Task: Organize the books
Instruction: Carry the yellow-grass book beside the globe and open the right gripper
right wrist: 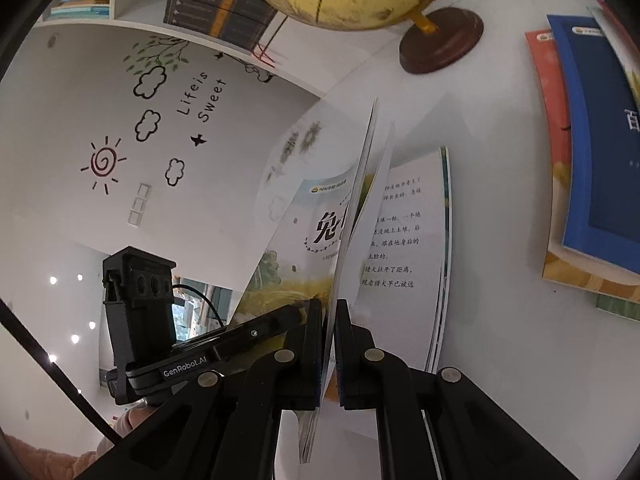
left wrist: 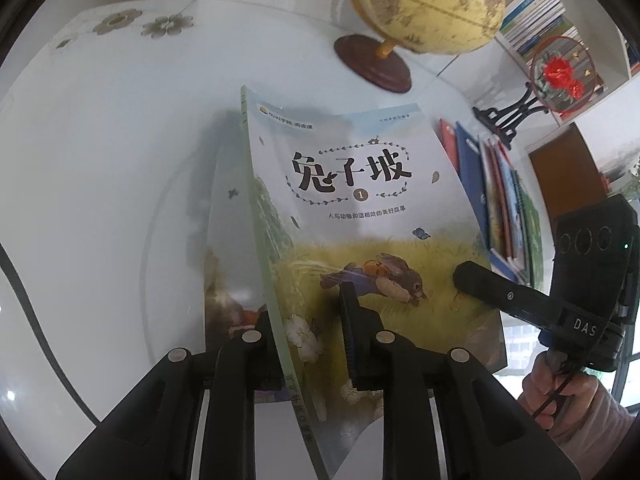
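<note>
A thin picture book [left wrist: 360,220] with a rabbit on its cover stands tilted over the white table [left wrist: 100,160]. It hangs partly open, with a text page [right wrist: 404,240] showing in the right wrist view. My left gripper [left wrist: 306,320] straddles the spine edge. One finger is behind the book, and the other pad [left wrist: 352,320] lies over the front cover with a gap beside it. My right gripper [right wrist: 330,320] is shut on the front cover and a few pages at the book's outer edge. It also shows as a black finger at the cover's right edge [left wrist: 472,280].
A yellow globe [left wrist: 428,4] on a brown base stands at the back of the table. A spread stack of books [left wrist: 496,200] lies to the right. Beyond them are a round ornament with a red flower [left wrist: 560,72] on a black stand and filled bookshelves [left wrist: 536,20].
</note>
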